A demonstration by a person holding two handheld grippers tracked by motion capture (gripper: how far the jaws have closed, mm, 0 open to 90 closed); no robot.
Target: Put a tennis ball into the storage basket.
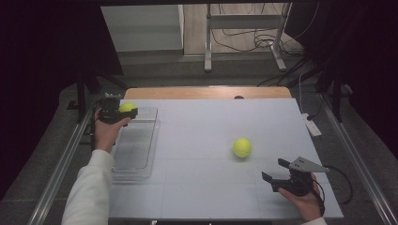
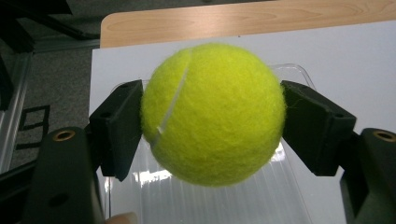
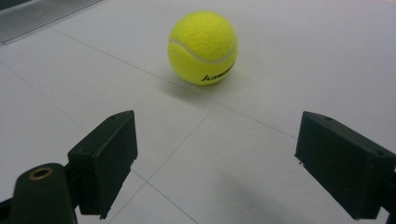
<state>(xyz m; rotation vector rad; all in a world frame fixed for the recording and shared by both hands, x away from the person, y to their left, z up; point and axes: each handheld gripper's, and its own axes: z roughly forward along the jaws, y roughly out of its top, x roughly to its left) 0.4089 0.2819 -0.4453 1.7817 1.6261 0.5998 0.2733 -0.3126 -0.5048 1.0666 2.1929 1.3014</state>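
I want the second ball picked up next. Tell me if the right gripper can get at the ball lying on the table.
Probably yes. The right gripper is open and points at the loose ball, with bare table between them. The left gripper is off at the tray, shut on the other ball.

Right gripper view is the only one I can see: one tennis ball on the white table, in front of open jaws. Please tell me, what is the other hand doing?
Observer: The left gripper is shut on a second tennis ball; its pads press the ball from both sides.
Operator: Where is it holding this ball?
Observer: Above the far end of a clear plastic tray at the left side of the table.
Operator: Is something already inside the tray?
Observer: In the high view I see nothing lying in it.
Operator: And my ball, is it close to that tray?
Observer: No. The loose ball lies apart, right of the table's middle, nearer the right gripper.
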